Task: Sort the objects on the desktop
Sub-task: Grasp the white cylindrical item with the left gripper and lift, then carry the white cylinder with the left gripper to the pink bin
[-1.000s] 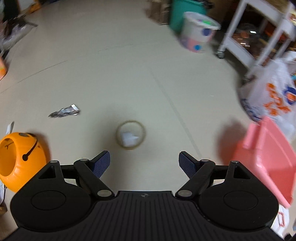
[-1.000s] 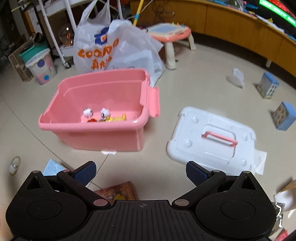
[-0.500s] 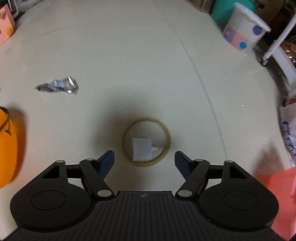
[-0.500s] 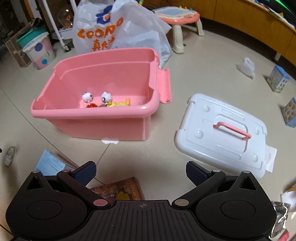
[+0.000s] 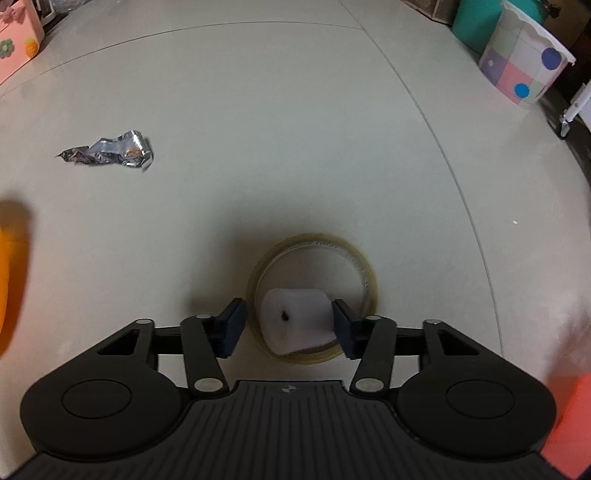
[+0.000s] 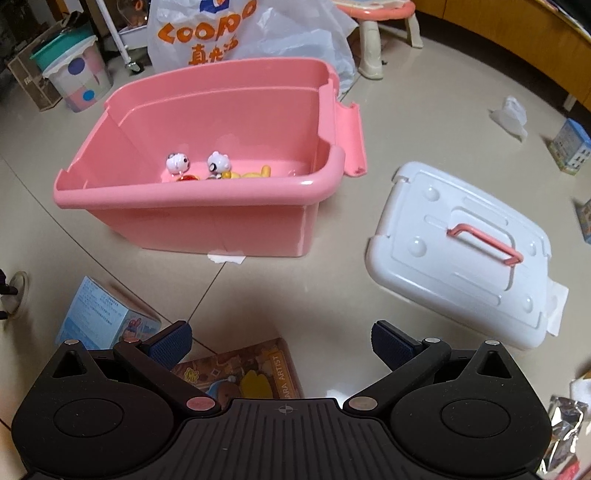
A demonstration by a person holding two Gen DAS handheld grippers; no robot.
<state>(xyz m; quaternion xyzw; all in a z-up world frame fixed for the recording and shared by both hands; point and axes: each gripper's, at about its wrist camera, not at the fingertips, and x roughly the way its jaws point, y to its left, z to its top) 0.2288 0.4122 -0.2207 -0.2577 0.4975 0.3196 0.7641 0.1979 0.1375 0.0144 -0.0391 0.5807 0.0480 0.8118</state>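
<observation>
A clear tape roll (image 5: pixel 364 271) lies flat on the floor with a white foam piece (image 5: pixel 295 323) inside its ring. My left gripper (image 5: pixel 288 326) is low over it, jaws open: the left finger is outside the ring, the right finger inside it, the foam between them. My right gripper (image 6: pixel 280 341) is open and empty above a brown picture box (image 6: pixel 240 373). The pink storage bin (image 6: pixel 207 184) holds small toy figures (image 6: pixel 218 164); its white lid (image 6: pixel 458 251) lies on the floor to its right.
A crumpled foil wrapper (image 5: pixel 110 151) lies to the left, an orange object (image 5: pixel 9 273) at the left edge. A patterned bucket (image 5: pixel 524 62) stands far right. A blue box (image 6: pixel 99 317), a plastic bag (image 6: pixel 236 33), a stool and small boxes (image 6: pixel 570 146) surround the bin.
My left gripper has moved forward and down onto the tape roll and its jaws have narrowed around the foam piece. My right gripper has drifted closer to the pink bin, still open.
</observation>
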